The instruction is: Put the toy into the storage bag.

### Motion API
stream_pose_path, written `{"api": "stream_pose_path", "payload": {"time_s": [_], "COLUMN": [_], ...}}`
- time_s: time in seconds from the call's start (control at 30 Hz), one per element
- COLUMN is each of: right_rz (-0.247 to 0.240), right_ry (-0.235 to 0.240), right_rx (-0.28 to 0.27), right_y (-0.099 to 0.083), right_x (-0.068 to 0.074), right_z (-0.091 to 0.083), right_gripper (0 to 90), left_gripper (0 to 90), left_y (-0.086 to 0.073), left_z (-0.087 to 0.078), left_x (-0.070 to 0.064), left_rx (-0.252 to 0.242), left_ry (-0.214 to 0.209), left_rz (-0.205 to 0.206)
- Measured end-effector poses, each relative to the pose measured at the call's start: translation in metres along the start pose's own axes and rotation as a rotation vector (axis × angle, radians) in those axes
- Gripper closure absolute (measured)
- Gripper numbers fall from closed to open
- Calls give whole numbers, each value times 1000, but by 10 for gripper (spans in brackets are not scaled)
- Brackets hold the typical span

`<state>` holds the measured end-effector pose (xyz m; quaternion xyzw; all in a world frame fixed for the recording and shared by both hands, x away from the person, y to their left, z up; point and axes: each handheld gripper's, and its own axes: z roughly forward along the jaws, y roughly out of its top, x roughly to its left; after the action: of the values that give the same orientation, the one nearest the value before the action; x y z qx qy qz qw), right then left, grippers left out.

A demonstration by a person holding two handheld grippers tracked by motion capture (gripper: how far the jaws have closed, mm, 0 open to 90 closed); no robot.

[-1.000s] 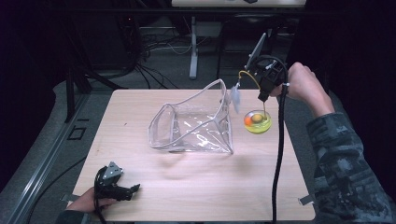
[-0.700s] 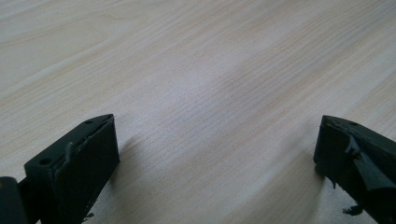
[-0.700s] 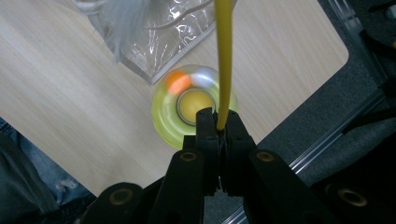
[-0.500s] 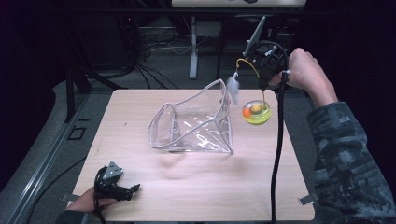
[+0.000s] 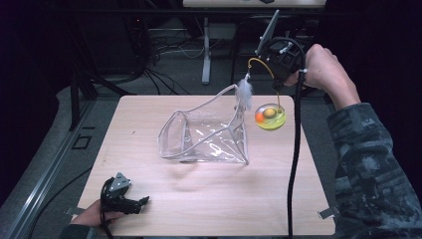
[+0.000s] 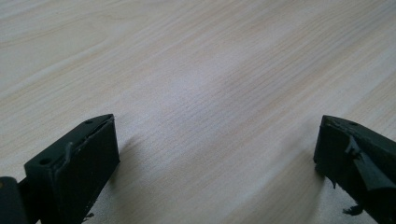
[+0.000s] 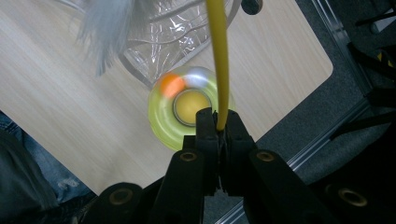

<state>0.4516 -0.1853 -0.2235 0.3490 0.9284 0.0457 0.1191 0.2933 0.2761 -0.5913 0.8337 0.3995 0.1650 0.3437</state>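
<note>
The cat toy [image 5: 269, 117], a yellow disc with an orange ball, hangs by its yellow wire [image 7: 218, 56] above the table [image 5: 199, 199] at two o'clock, beside the clear bag [image 5: 209, 137]. The right gripper [image 7: 219, 126] pinches the wire. The right gripper view shows the white feather [image 7: 105, 32] blurred. The left gripper [image 5: 124, 201], jaws spread, rests at seven o'clock.

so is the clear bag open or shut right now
Open. The clear bag lies on the table with its mouth spread wide, the rim lifted near the feather.
</note>
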Motion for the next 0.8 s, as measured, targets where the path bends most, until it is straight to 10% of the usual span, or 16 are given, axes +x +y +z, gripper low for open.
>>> {"api": "stream_pose_path", "payload": {"time_s": [0.8], "right_rz": [-24], "right_ry": [-37], "right_rx": [-22], "right_y": [16], "right_x": [7], "right_z": [-30], "right_gripper": [880], "left_gripper": [0], "left_y": [0], "left_z": [0], "left_x": [0], "left_rx": [0], "left_ry": [0], "left_rz": [0]}}
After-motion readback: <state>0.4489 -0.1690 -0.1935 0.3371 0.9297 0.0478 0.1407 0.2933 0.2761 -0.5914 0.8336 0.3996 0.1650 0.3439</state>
